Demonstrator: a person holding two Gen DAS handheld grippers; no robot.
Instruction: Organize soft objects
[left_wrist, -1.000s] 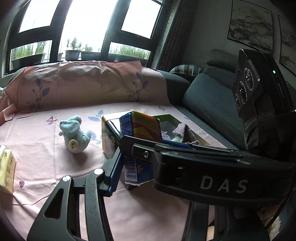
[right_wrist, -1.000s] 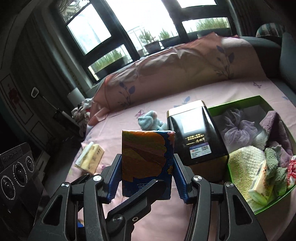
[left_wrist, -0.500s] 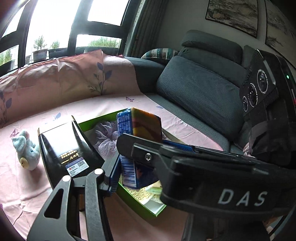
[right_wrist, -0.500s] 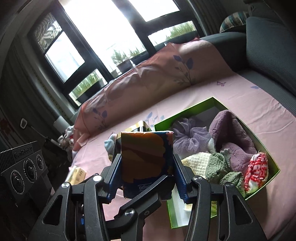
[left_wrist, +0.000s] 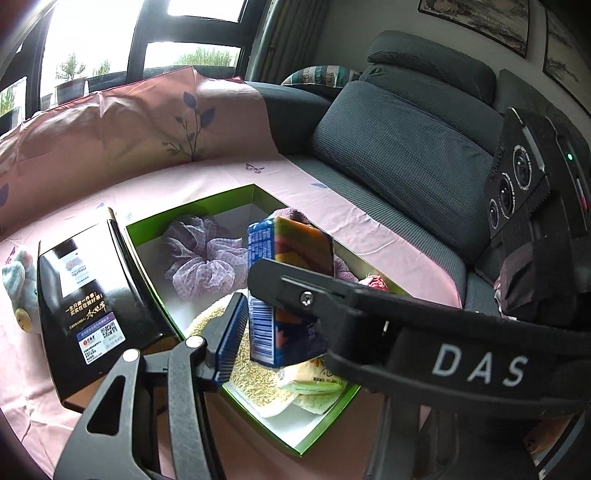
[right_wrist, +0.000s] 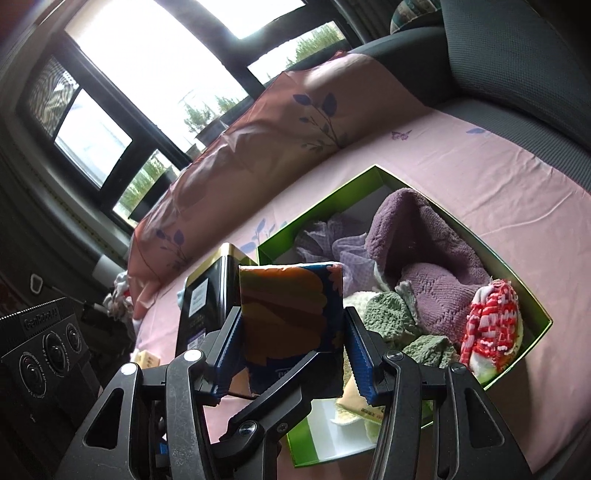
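The tissue pack (right_wrist: 291, 317) stands upright between both grippers, directly above the near end of the green box (right_wrist: 517, 273), which lies just below and ahead. The right gripper (right_wrist: 291, 347) clamps the pack's broad sides. The left gripper (left_wrist: 280, 325) crosses underneath, its jaws opening, its visible pad (left_wrist: 231, 339) just clear of the pack.

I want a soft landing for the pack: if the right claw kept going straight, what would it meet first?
Probably the green sock in the box, just past the pack it holds; depth is unclear.
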